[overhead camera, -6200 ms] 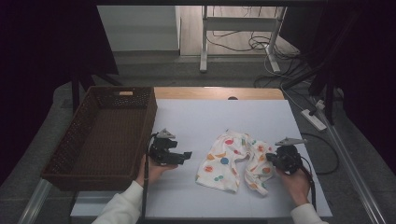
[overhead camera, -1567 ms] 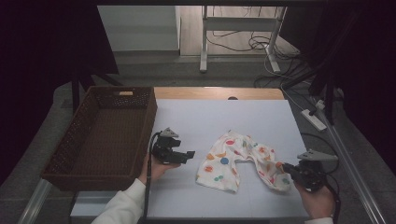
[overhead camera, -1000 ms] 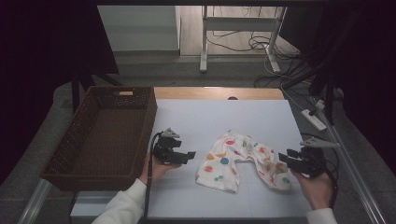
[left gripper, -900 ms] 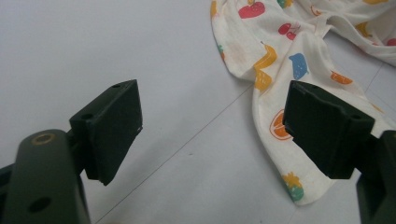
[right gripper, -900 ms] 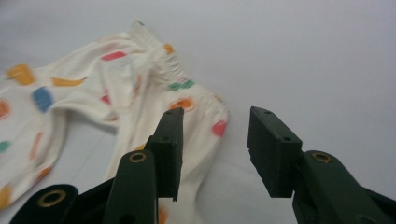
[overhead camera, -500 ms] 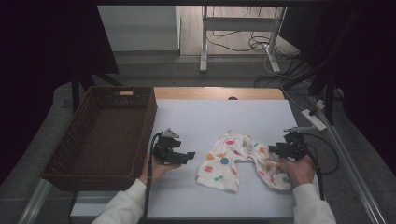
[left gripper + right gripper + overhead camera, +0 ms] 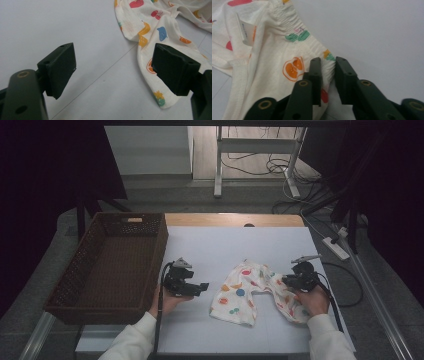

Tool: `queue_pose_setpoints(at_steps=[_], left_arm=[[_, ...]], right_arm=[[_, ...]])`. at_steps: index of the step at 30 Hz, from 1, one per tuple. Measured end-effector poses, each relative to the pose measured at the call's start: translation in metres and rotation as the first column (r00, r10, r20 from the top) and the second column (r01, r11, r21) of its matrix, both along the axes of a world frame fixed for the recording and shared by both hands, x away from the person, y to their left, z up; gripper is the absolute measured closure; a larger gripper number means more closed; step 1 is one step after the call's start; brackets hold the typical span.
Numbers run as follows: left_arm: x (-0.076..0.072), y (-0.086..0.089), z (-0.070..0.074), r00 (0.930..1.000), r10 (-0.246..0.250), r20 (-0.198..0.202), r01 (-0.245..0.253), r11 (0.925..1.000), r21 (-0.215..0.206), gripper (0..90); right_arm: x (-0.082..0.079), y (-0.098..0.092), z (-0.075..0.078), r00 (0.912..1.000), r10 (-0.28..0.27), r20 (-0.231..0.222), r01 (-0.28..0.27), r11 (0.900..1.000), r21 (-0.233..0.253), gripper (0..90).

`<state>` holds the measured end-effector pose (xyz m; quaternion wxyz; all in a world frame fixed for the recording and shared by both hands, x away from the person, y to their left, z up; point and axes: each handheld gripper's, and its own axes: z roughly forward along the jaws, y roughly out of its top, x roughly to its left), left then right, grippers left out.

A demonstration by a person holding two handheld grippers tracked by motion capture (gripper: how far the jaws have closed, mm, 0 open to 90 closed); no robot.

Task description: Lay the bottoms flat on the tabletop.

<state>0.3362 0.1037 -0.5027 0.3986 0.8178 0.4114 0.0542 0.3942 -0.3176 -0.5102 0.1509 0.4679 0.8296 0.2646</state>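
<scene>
A small white garment (image 7: pixel 245 292) printed with coloured fruit lies spread on the pale table (image 7: pixel 225 245), right of centre. My right gripper (image 7: pixel 286 280) rests on its right edge. In the right gripper view, that gripper (image 7: pixel 328 62) is shut, with the gathered elastic hem of the garment (image 7: pixel 274 50) pinched between the jaws. A white label (image 7: pixel 243 26) shows inside the garment. My left gripper (image 7: pixel 202 287) hovers just left of the garment. Its jaws (image 7: pixel 115 62) stand wide open over bare table, with the garment's edge (image 7: pixel 155 27) beside the right jaw.
A dark brown wicker basket (image 7: pixel 155 255) stands along the table's left side, close to my left hand. Cables trail from both grippers toward the front edge. Beyond the table are a power strip (image 7: pixel 336 247) and floor cables.
My right gripper moved from the front right corner leftward and away from me, onto the garment's right edge, and shut on the elastic hem. The left gripper stayed put.
</scene>
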Motion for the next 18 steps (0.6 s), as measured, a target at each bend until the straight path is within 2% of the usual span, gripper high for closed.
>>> queue_pose_setpoints(at_steps=[2, 3, 8, 14, 18], left_arm=[[0.000, 0.001, 0.000, 1.0000, -0.001, -0.001, 0.001, 1.0000, 0.003, 18.9], [0.000, 0.001, 0.000, 1.0000, 0.000, -0.002, 0.000, 1.0000, 0.002, 18.9], [0.000, 0.001, 0.000, 1.0000, 0.004, -0.001, -0.004, 1.0000, 0.001, 18.9], [0.000, 0.002, -0.001, 1.0000, 0.005, -0.001, -0.005, 1.0000, 0.002, 18.9], [0.000, 0.002, -0.001, 1.0000, 0.007, -0.003, -0.007, 1.0000, 0.001, 18.9]], right_arm=[[0.001, 0.001, 0.003, 0.9998, 0.004, 0.021, -0.004, 1.000, 0.001, 82.4], [0.001, 0.001, 0.006, 0.9990, 0.001, 0.044, -0.001, 1.000, 0.004, 82.8], [0.009, 0.004, 0.020, 0.9947, 0.003, 0.102, -0.002, 1.000, -0.004, 83.5], [0.028, 0.009, 0.036, 0.9880, -0.017, 0.153, 0.018, 1.000, -0.001, 83.9], [0.042, 0.015, 0.042, 0.9851, -0.024, 0.170, 0.025, 1.000, -0.004, 83.9]])
